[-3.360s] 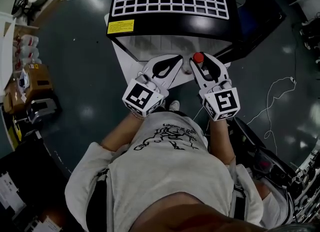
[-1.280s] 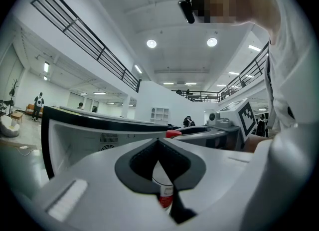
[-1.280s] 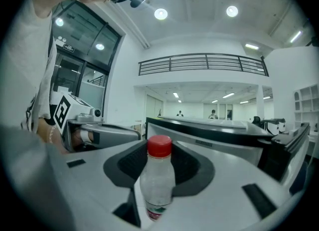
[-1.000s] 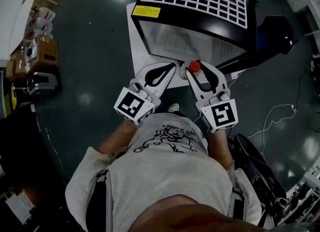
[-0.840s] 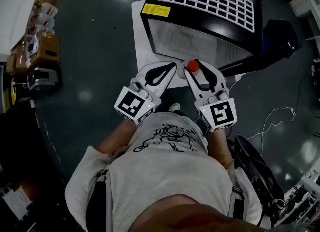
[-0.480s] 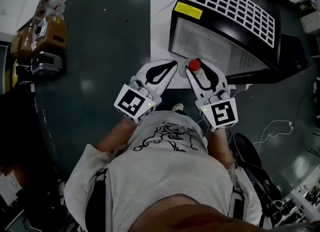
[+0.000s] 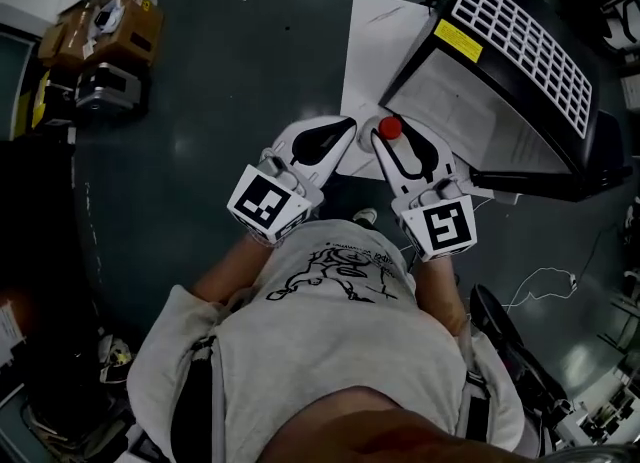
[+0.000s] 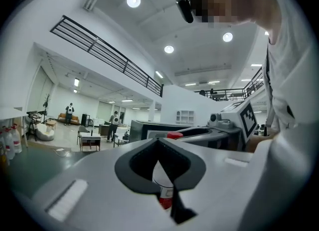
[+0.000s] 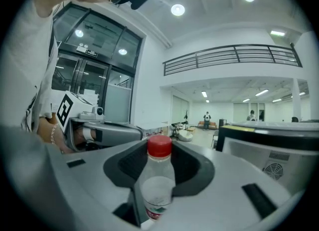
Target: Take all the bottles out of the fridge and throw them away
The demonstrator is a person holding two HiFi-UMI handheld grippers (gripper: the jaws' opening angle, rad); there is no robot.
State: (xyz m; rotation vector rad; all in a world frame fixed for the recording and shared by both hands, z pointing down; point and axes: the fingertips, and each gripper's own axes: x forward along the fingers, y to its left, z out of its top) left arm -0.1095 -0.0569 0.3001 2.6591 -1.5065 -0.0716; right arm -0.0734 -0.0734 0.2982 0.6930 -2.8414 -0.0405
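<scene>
Head view, looking down: shows both claws side by side in front of a white shirt [image 7: 340, 331]. Right claw [image 7: 400, 136] squeezing a clear bottle [image 7: 390, 129] with a red cap, held standing up straight between the pads. Left claw [image 7: 348, 126] shut tight, gripping nothing. Bottle out of the black fridge [image 7: 520, 46], just to the left of it, up over the dark floor [image 7: 230, 71]. White sheet [image 7: 375, 41] lying flat beside the fridge, right past the claw tips.
</scene>
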